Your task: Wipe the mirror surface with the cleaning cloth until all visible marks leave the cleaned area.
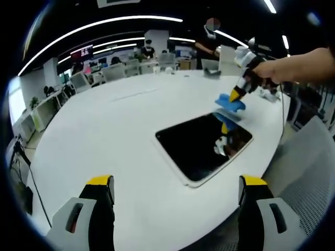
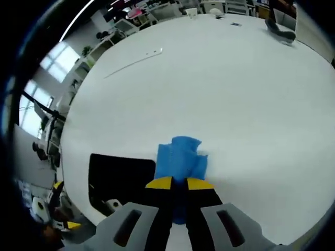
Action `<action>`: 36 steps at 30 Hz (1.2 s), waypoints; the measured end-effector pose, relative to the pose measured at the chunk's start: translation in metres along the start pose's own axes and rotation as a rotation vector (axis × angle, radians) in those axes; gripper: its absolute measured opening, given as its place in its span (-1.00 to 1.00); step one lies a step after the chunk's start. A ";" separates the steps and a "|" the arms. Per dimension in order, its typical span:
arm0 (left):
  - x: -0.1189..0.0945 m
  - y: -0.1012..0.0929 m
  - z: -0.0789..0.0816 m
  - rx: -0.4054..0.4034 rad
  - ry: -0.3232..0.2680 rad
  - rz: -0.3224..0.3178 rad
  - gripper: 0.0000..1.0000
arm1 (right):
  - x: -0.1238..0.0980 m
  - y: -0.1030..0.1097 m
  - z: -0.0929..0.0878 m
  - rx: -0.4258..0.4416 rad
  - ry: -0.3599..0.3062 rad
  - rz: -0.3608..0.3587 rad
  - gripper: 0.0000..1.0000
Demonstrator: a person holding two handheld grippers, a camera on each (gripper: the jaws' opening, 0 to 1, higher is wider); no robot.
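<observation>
A dark rectangular mirror (image 1: 204,146) with a thin white frame lies flat on the round white table (image 1: 120,130). My right gripper (image 1: 234,97) comes in from the right, shut on a blue cleaning cloth (image 1: 230,102) that hangs at the mirror's far corner. In the right gripper view the jaws pinch the blue cloth (image 2: 180,159) near the gripper (image 2: 179,184), with the mirror (image 2: 120,180) to the left of it. My left gripper (image 1: 175,185) stands open over the table's near edge, short of the mirror, with nothing between its yellow-tipped fingers (image 1: 99,182).
A person's hand (image 1: 282,68) holds the right gripper. Office chairs (image 1: 118,70) and seated people (image 1: 147,49) ring the table's far side. A grey chair (image 1: 309,172) stands at the right. A thin strip (image 2: 133,63) lies on the table far from the mirror.
</observation>
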State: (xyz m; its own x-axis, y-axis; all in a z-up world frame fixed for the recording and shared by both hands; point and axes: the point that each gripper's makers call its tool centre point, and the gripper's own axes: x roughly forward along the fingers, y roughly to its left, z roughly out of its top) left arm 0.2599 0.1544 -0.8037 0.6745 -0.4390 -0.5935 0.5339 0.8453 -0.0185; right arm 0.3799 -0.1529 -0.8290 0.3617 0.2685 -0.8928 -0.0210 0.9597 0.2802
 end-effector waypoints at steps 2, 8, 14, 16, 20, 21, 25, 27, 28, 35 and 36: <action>0.000 0.000 0.001 -0.002 -0.003 0.001 0.99 | -0.001 0.006 -0.003 -0.009 0.004 0.003 -0.95; 0.000 0.000 0.001 0.006 -0.004 -0.001 0.99 | 0.005 0.020 -0.007 -0.020 0.009 0.010 -0.95; 0.002 0.001 0.000 0.001 -0.003 0.004 0.99 | 0.017 0.029 -0.009 -0.045 0.029 0.001 -0.95; 0.002 0.002 -0.001 -0.003 -0.005 0.005 0.99 | 0.022 0.033 -0.011 -0.048 0.035 0.002 -0.95; 0.002 0.003 0.000 -0.006 -0.008 0.011 0.99 | 0.032 0.042 -0.012 -0.057 0.052 0.003 -0.95; 0.002 0.003 0.000 -0.006 -0.007 0.013 0.99 | 0.034 0.043 -0.012 -0.059 0.058 0.004 -0.95; 0.003 0.002 0.000 0.001 -0.003 0.008 0.99 | 0.040 0.056 -0.017 -0.063 0.072 0.012 -0.95; 0.003 0.002 0.000 0.002 -0.003 0.007 0.99 | 0.045 0.060 -0.018 -0.073 0.079 0.010 -0.95; 0.004 0.002 0.000 0.002 -0.004 0.006 0.99 | 0.046 0.060 -0.017 -0.076 0.078 0.003 -0.95; 0.004 0.003 0.000 -0.003 -0.004 0.008 0.99 | 0.048 0.071 -0.018 -0.082 0.076 0.009 -0.95; 0.003 0.003 0.000 -0.004 -0.003 0.006 0.99 | 0.048 0.074 -0.019 -0.086 0.077 0.011 -0.95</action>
State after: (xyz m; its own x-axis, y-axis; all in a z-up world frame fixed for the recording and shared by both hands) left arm 0.2634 0.1552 -0.8057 0.6795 -0.4348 -0.5910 0.5275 0.8493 -0.0183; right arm 0.3783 -0.0674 -0.8578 0.2888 0.2818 -0.9150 -0.1059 0.9593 0.2620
